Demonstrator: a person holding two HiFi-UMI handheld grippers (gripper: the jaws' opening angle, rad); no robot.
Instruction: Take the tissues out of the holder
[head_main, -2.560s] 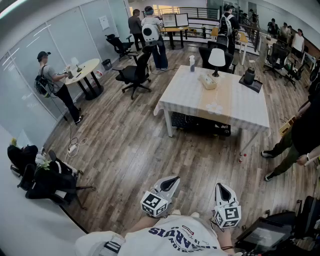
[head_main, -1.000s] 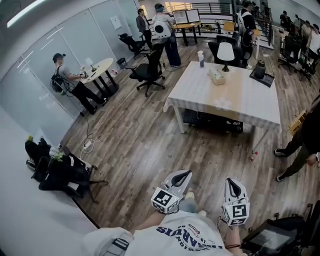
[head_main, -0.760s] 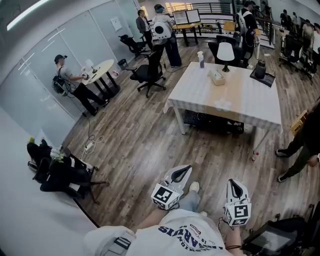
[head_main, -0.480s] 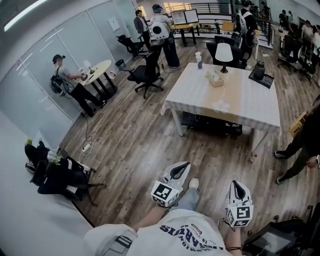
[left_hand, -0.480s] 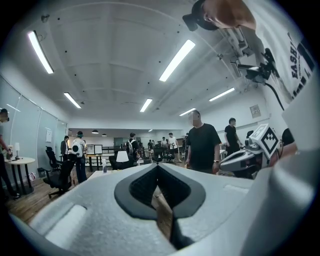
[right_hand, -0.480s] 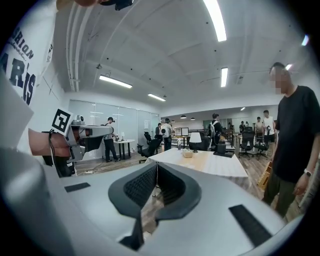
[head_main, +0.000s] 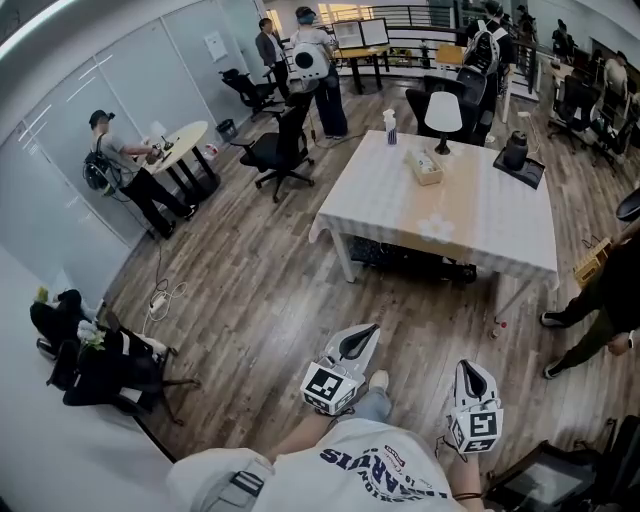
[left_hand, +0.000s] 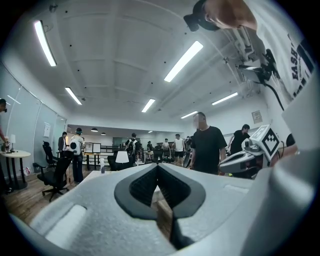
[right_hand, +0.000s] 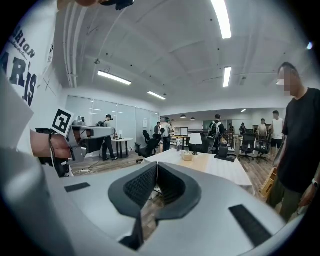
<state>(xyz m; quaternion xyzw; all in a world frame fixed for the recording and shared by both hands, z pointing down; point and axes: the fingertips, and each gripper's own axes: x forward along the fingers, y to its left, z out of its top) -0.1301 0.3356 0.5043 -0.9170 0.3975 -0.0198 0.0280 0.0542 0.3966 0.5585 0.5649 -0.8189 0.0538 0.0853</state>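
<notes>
The tissue holder (head_main: 427, 167), a small tan box, stands on the far part of the white table (head_main: 480, 240), well away from both grippers; it also shows small in the right gripper view (right_hand: 187, 156). Some pale flat pieces (head_main: 435, 227) lie nearer on the tabletop; what they are I cannot tell. My left gripper (head_main: 364, 334) and right gripper (head_main: 471, 368) are held low in front of the person's body, over the wooden floor. Both are shut with nothing between the jaws, which meet in the left gripper view (left_hand: 157, 168) and the right gripper view (right_hand: 156, 166).
On the table stand a white lamp (head_main: 443, 115), a bottle (head_main: 389, 127) and a dark jug on a black mat (head_main: 516, 155). Office chairs (head_main: 275, 150) stand left of the table. A person in black (head_main: 600, 290) stands at its right. Bags (head_main: 95, 365) lie by the left wall.
The head view has shifted, so the table sits slightly further left and a little nearer. Both grippers stay shut and low by the body; the left one has risen slightly.
</notes>
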